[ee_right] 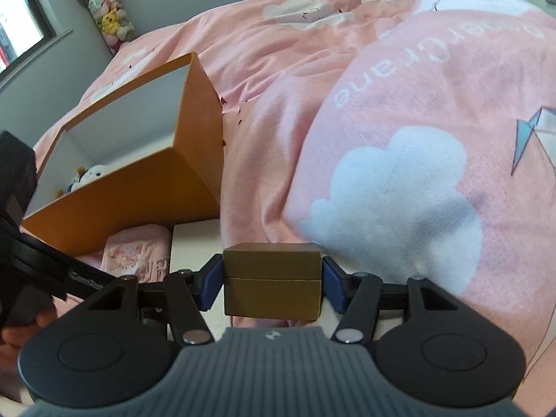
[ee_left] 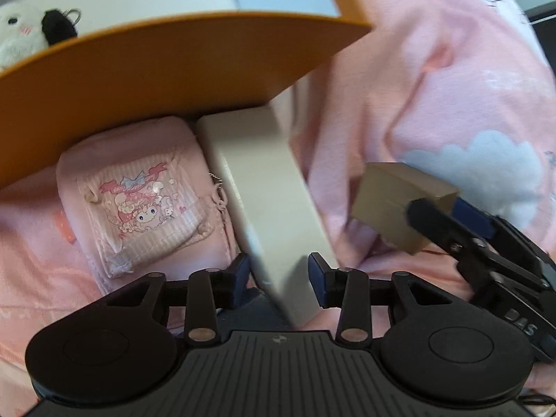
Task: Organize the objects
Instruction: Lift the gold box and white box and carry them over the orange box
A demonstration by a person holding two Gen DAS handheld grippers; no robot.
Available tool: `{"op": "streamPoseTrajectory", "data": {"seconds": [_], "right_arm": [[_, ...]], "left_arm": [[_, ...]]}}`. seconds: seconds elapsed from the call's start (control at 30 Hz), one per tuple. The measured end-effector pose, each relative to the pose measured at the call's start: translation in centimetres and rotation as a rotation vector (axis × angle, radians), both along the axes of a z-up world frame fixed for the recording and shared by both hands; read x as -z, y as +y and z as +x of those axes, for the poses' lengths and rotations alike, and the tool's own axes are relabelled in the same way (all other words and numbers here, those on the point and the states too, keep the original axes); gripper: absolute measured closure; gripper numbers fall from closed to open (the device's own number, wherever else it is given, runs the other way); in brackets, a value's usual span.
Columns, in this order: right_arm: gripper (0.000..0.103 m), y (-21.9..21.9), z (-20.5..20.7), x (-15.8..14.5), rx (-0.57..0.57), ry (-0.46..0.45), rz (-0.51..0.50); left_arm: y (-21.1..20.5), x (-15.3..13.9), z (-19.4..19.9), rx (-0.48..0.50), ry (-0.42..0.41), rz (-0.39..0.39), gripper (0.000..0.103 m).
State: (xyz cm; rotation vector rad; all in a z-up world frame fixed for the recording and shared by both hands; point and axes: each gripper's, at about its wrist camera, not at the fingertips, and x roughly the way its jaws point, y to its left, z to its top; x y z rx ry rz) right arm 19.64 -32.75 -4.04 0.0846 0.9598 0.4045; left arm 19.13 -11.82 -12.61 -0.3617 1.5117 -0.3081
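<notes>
White lettering is printed on the pink bedcover (ee_right: 399,80) at about one o'clock in the right wrist view; it is seen upside down, and only the run "ane" can be made out. The letters "DAS" are embossed on the right tongs (ee_left: 441,208), at four o'clock in the left wrist view.

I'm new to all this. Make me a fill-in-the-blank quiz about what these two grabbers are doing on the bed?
1. The right gripper is shut on a small ____ box.
2. The left gripper is open around a flat ____ box.
3. A plush toy lies inside the big ____ box.

Missing words: gold; white; orange
</notes>
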Motion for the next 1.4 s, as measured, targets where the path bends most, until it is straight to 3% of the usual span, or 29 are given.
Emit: {"op": "streamPoseTrajectory", "data": {"seconds": [0.57,1.0,1.4], "right_arm": [[0.042,-0.4,0.2,0.8,-0.017,-0.008,0.04],[0.042,-2.0,0.8,0.8,0.079,0.022,0.104],[0.042,-1.9,-0.4,-0.7,0.074,0.02,0.125]], "left_arm": [[-1.9,2.0,1.6,-0.057,0.085,-0.001,0.025],[-3.9,1.9,2.0,-0.11,0.046,0.082,0.03],[-1.0,-2.6,-1.8,-0.121,-0.055,-0.091,0.032]]}}
